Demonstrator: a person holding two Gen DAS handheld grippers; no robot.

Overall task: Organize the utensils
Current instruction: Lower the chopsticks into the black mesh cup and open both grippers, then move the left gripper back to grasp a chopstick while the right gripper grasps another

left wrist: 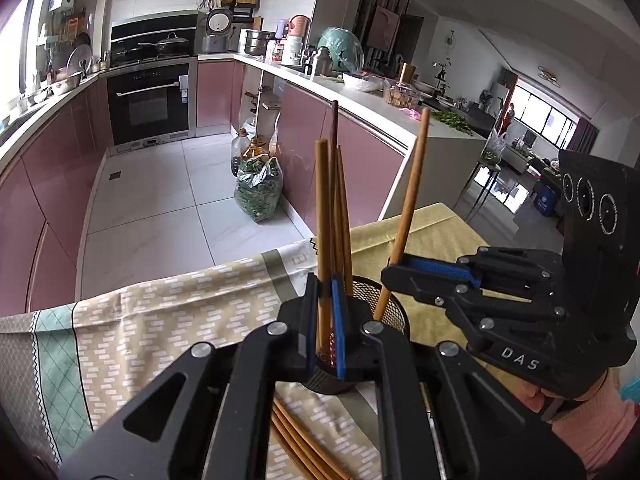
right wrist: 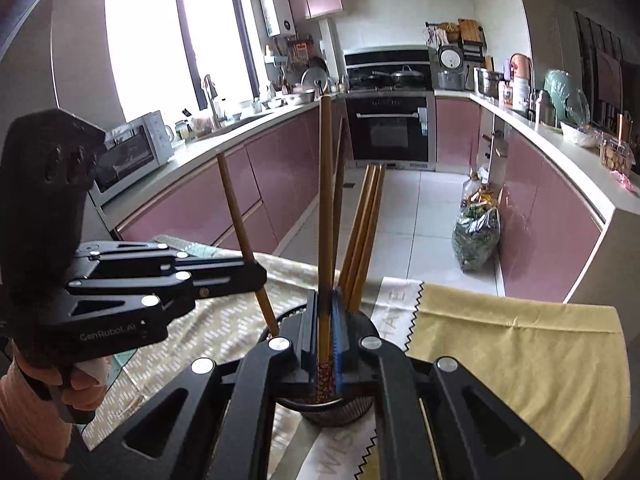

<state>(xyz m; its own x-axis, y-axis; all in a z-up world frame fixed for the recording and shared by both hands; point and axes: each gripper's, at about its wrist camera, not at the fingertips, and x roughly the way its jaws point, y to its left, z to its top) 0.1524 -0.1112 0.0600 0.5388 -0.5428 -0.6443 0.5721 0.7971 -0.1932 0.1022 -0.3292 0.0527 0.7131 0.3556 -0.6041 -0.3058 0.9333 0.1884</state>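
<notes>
Wrist views, close, sharing mesh holder (left wrist: 390, 308)

At your 12 o'clock the oven (right wrist: 390, 128) sits under a hob with pots (right wrist: 394, 76). At 10 o'clock a toaster oven (right wrist: 128, 152) stands near the sink tap (right wrist: 210, 96), below the window (right wrist: 176, 44). At 2 o'clock a bag of greens (right wrist: 476, 236) rests on the floor (right wrist: 420, 216). A patterned cloth (left wrist: 160, 320) covers the tabletop nearest you.
</notes>
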